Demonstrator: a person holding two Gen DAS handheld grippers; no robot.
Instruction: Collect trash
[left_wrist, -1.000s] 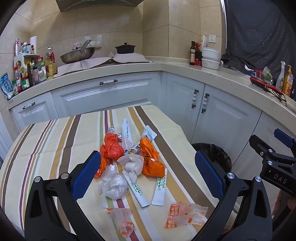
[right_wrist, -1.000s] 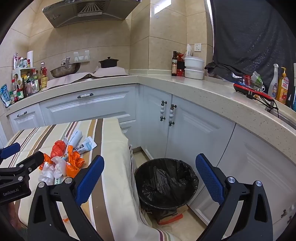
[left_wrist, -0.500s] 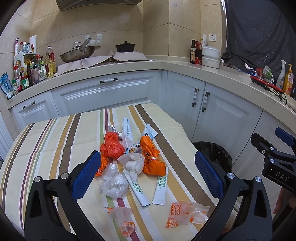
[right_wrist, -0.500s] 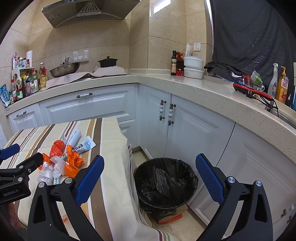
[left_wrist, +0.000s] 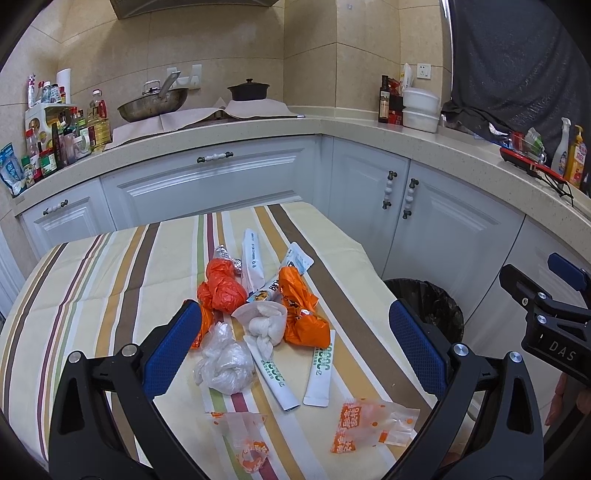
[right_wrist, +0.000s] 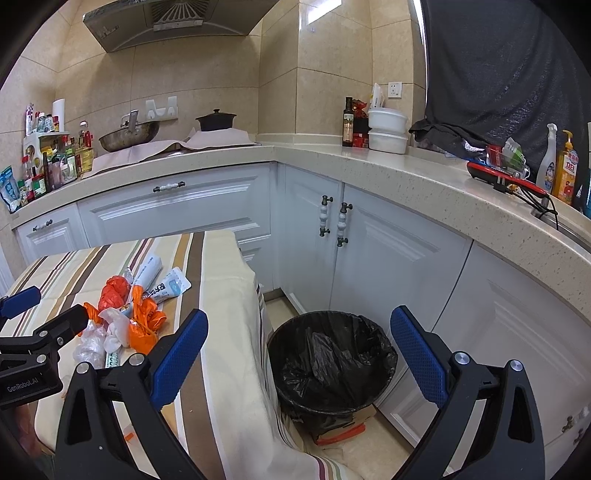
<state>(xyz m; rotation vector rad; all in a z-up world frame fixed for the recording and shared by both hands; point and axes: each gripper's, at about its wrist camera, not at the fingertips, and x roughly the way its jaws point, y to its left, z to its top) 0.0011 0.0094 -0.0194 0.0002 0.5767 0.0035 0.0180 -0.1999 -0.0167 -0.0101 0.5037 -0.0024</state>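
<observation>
Over the last second almost nothing had shifted: the left gripper (left_wrist: 295, 341) still hovered wide open and empty over the heap of orange plastic bags, white wrappers and clear crumpled film (left_wrist: 258, 317) on the striped tabletop (left_wrist: 103, 273). The right gripper (right_wrist: 299, 350), equally wide open and empty, stayed above the black-lined round trash bin (right_wrist: 332, 362) on the floor beside the tabletop. Collection had apparently not begun, with every piece still untouched.

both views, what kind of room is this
A home kitchen, most likely: a wok and a black pot sit on the stove under a range hood, white cabinets run below a stone counter, and bottles of oil and sauces crowd the corner.
</observation>
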